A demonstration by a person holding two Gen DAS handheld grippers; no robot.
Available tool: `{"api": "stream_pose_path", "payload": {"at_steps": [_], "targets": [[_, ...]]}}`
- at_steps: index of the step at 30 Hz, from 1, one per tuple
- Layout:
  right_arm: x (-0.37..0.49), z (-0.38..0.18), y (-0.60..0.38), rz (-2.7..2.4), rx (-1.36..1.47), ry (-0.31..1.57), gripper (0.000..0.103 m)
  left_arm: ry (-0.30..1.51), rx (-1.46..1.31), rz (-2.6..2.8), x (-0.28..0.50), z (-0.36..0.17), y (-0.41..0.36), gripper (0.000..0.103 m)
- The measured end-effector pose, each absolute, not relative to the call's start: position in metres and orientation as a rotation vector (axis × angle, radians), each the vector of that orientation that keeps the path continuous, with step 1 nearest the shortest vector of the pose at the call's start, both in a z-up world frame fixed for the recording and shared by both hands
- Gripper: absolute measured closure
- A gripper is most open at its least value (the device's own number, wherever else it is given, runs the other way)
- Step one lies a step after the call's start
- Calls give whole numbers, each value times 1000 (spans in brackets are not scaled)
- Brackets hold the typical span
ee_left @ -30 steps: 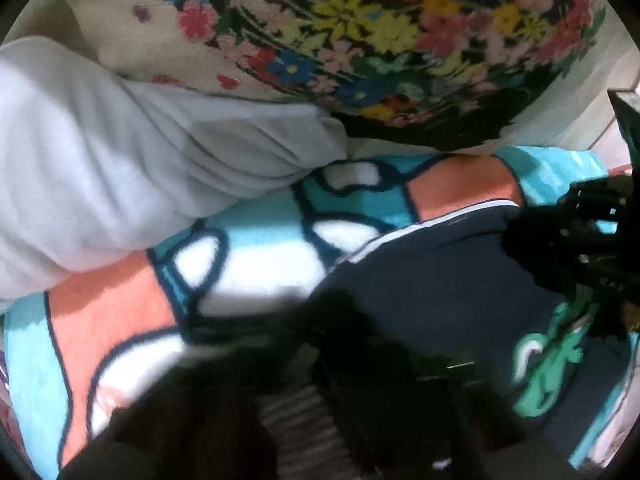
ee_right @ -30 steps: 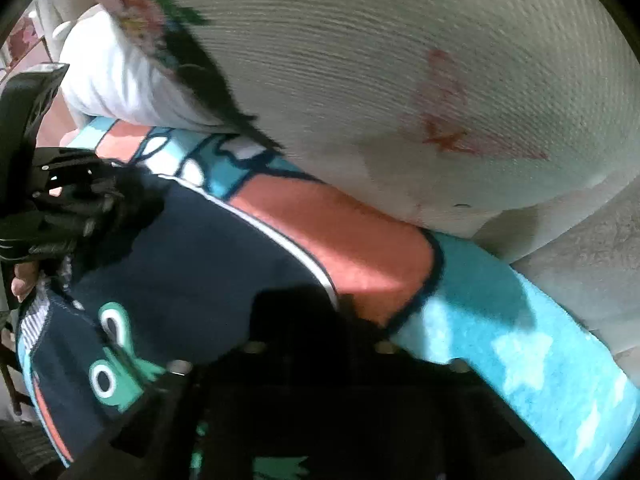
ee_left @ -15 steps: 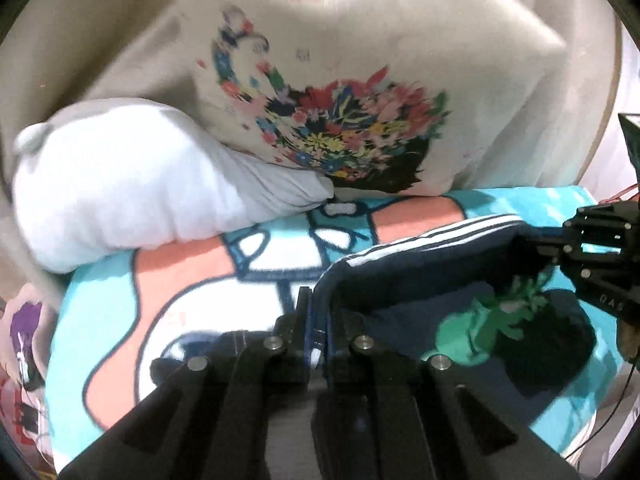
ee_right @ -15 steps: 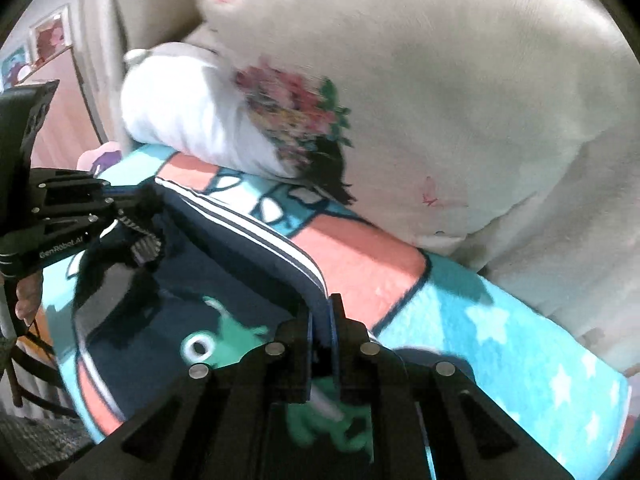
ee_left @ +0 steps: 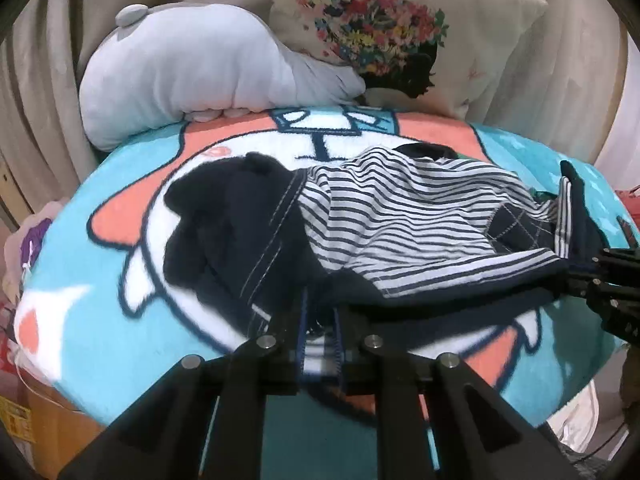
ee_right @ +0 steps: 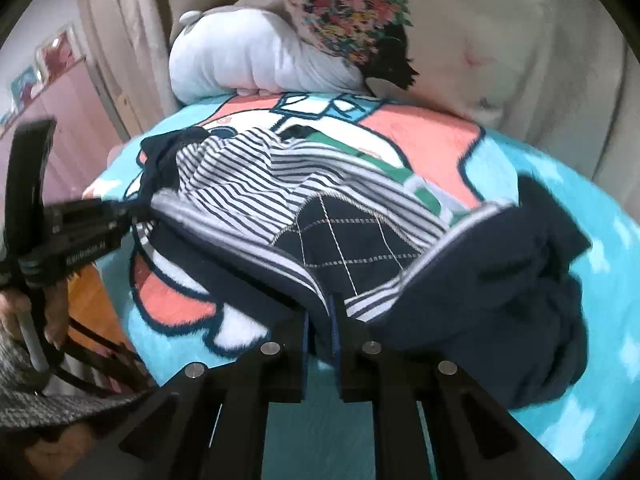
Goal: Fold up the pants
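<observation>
Left wrist view: navy pants (ee_left: 248, 232) spread across a turquoise cartoon blanket (ee_left: 100, 320), striped lining (ee_left: 400, 216) turned outward and uppermost. Left gripper (ee_left: 320, 332) at the near edge, fingers (ee_left: 298, 336) narrow and opening, striped hem of the pants between them, pads seemingly in contact with the cloth. Right gripper (ee_left: 576, 276) at the right margin, meeting the dark waistband edge. Behind, a pale grey plush toy (ee_left: 192, 76) and a floral cushion (ee_left: 400, 32) resting at the blanket's far end.

Right wrist view: pants (ee_right: 500, 280) bunched dark to the right, lining (ee_right: 248, 176) and a checked patch (ee_right: 344, 236) in the middle. Right gripper (ee_right: 320, 328) with fingers (ee_right: 338, 332) narrow, opening, navy fabric edge between them. Left gripper (ee_right: 136, 216) at the left, tips against the striped edge; a hand (ee_right: 24, 312) below on its handle.
</observation>
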State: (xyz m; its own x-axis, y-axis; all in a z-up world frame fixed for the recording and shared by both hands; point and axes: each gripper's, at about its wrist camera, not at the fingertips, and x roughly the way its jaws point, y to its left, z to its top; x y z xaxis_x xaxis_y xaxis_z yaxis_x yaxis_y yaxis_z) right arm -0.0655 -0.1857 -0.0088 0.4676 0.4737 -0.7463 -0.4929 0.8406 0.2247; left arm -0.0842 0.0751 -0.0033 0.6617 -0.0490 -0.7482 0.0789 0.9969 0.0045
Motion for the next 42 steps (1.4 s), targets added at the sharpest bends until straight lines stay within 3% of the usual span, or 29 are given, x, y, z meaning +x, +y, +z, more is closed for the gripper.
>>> {"api": "stream_pose_path", "payload": {"at_steps": [2,5,6,9,19,23,32,35,38,42], "targets": [[-68,-6,-196,585,30,900,78,823,26,-80,-94,2,79,84],[-76,1,-216,544,92,874,61,810,0,-87,-107,10,88,62],[-80,4,-226,522,108,855,60,798,-10,-90,-110,13,92,58],[-84,10,-258,450,163,814,51,772,-48,-126,-121,19,106,56],[-60,37,-300,352,353,691,50,722,-199,-160,-119,47,131,56],[-46,37,-272,473,376,688,50,670,-205,-177,-90,64,110,41],[-50,-9,-298,233,272,899,55,830,-27,19,-50,-2,87,40],[-63,5,-311,138,238,838,46,843,-52,17,-54,-15,92,40],[-63,7,-333,170,353,790,26,836,-50,25,-56,-14,91,38],[-39,-25,-348,274,570,870,26,836,-58,19,-56,-15,89,37]]}}
